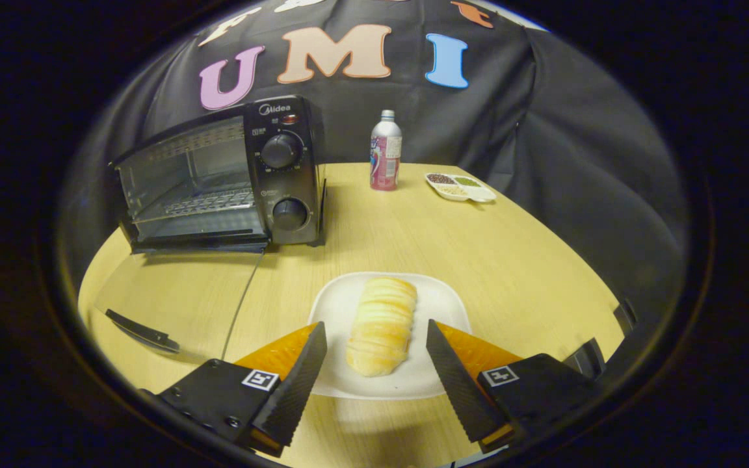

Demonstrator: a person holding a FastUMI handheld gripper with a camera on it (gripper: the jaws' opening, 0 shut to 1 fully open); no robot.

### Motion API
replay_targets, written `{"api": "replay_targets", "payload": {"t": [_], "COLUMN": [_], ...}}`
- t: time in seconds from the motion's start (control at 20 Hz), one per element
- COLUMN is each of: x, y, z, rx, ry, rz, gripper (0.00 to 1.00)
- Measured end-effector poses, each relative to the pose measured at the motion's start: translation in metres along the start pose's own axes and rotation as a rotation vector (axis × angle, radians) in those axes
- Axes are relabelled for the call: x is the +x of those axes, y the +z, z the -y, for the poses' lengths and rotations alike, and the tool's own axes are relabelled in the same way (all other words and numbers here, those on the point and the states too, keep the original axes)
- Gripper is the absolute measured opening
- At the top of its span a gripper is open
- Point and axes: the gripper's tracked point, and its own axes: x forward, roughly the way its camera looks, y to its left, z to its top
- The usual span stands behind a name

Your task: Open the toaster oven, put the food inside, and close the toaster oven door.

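Tongs stood apart, flanking the bread roll on its white plate; toaster oven door lay open. Roll judged light, soft, crushable; grip gently across its middle.

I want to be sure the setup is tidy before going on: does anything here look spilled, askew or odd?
Nothing stands out. The toaster oven door lies flat open on the table, as the task needs. The bread sits on its plate, between the open hand-held gripper fingers. The bottle stands upright; nothing is spilled.
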Motion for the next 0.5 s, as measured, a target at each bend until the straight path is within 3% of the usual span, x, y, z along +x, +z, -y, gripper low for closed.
{"api": "replay_targets", "payload": {"t": [0.05,0.3,0.5], "x": [0.006,0.015,0.012], "y": [-0.001,-0.001,0.002], "z": [0.0,0.002,0.007], "rx": [0.009,0.133,0.281], "ry": [0.003,0.037,0.058], "rz": [-0.005,-0.029,-0.026], "gripper": [0.97,0.6,0.52]}}
